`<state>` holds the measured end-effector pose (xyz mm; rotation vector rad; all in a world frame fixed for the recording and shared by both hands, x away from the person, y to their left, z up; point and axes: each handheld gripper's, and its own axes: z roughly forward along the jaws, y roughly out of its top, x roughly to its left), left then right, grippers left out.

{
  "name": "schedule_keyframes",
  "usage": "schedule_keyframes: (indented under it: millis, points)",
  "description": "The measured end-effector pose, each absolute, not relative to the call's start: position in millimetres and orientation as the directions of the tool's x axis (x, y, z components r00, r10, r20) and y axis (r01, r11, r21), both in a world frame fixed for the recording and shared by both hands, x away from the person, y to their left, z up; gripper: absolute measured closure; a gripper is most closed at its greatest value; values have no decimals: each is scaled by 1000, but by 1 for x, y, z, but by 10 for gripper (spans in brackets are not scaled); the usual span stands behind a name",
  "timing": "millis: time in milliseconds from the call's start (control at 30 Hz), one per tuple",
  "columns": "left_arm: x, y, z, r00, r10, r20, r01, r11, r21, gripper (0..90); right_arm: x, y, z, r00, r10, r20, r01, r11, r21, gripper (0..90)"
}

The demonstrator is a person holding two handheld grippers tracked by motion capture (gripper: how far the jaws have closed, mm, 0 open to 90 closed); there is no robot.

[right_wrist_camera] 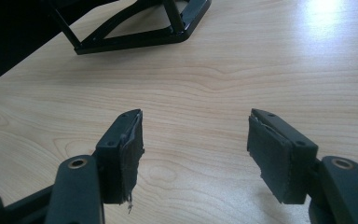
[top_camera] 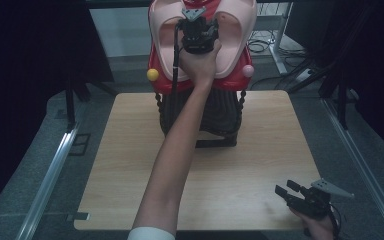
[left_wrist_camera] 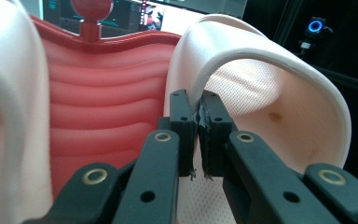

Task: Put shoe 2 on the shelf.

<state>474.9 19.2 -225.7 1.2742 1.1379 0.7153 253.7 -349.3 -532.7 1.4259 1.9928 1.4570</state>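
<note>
A pale pink moulded piece [top_camera: 237, 30] with two arched loops sits on a red ribbed body [top_camera: 232, 82], at the table's far edge. My left gripper [top_camera: 198, 31] reaches out to it at arm's length. In the left gripper view, my left gripper [left_wrist_camera: 199, 106] is shut on the thin rim of one pale pink loop [left_wrist_camera: 261, 56], with the red ribbed surface [left_wrist_camera: 98, 93] to the left. My right gripper [top_camera: 286, 191] rests low near the front right corner. In its own view my right gripper [right_wrist_camera: 196, 128] stands open over bare wood, with nothing between its pads.
The red body stands on a black frame stand [top_camera: 215, 135], whose base [right_wrist_camera: 140, 32] lies on the wooden table [top_camera: 260, 150]. A yellow ball [top_camera: 153, 75] and a pink ball [top_camera: 248, 70] stick out at its sides. Metal rails run along the floor on both sides.
</note>
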Motion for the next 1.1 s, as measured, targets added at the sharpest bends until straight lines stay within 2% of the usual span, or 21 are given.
schedule_keyframes:
  millis: [600, 767, 933, 1100]
  points:
    - [475, 24, -230, 284, 925, -254, 169, 213, 962, 806, 254, -348, -534, -473, 829, 300, 539, 3, 842, 359]
    - [472, 27, -230, 288, 924, -252, 161, 212, 964, 725, 254, -347, -533, -476, 828, 296, 539, 9, 842, 360]
    - [471, 31, -232, 300, 920, -253, 174, 208, 963, 601, 254, -346, -533, -476, 828, 296, 537, 7, 843, 360]
    - [467, 35, -233, 314, 915, -254, 178, 206, 962, 535, 254, -345, -534, -477, 829, 292, 536, 11, 844, 360]
